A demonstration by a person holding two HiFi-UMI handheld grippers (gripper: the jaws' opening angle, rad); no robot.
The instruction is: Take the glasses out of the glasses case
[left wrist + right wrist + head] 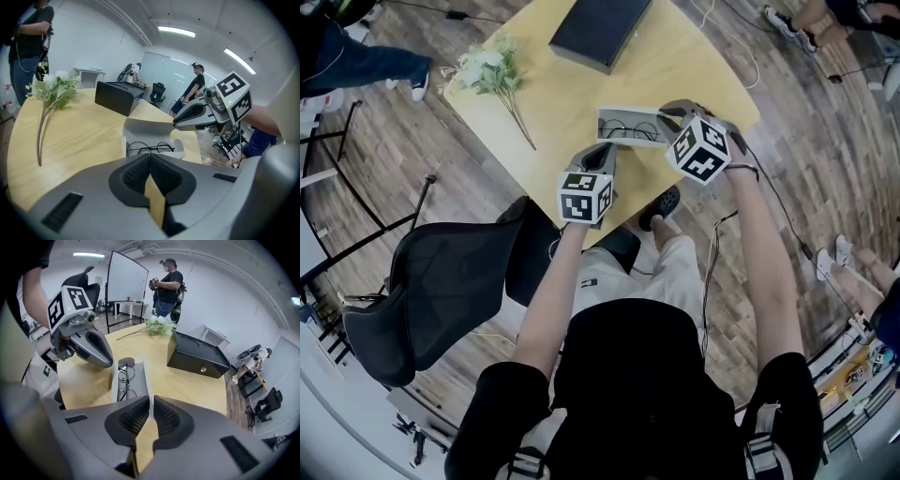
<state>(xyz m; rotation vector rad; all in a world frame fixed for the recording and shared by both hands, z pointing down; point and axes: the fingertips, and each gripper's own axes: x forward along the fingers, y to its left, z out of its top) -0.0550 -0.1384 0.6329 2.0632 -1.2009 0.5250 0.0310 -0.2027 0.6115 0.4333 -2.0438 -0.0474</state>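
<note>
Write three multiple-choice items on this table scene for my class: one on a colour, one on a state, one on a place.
1. What colour is the box on the table?
A. White. B. Black. C. Red.

2. How are the flowers placed?
A. Standing upright. B. Lying flat. C. Leaning against the box.

3. Where are the glasses?
A. On the box. B. Among the flowers. C. Inside the glasses case.

Answers:
1 B, since the box is black on every side shown.
2 B, since stems and blooms rest on the tabletop.
3 C, since the frames lie within the open case's walls.
</note>
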